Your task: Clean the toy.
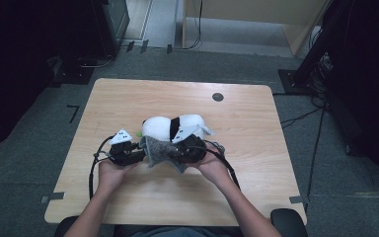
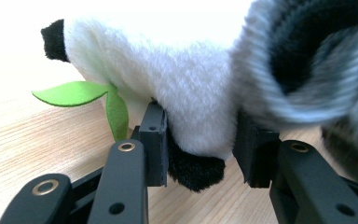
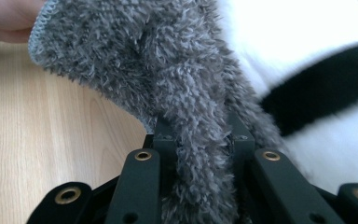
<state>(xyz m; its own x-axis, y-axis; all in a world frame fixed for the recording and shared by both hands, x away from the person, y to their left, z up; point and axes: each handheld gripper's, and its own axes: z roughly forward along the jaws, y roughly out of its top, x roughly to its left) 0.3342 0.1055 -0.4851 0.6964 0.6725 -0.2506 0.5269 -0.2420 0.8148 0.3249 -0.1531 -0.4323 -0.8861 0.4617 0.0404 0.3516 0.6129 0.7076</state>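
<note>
1. We see a light wood table [image 1: 128, 98] with rounded corners and a dark round cap [image 1: 217, 97] near its far edge.
2. Grey carpet floor [image 1: 39, 143] with tape marks.
3. Cables [image 1: 316, 133] trail at right by a dark stand [image 1: 321, 44].
4. Pale wood furniture [image 1: 256, 15] at back.

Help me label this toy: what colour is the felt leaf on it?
Bright green leaf, clearest in the left gripper view.
</note>
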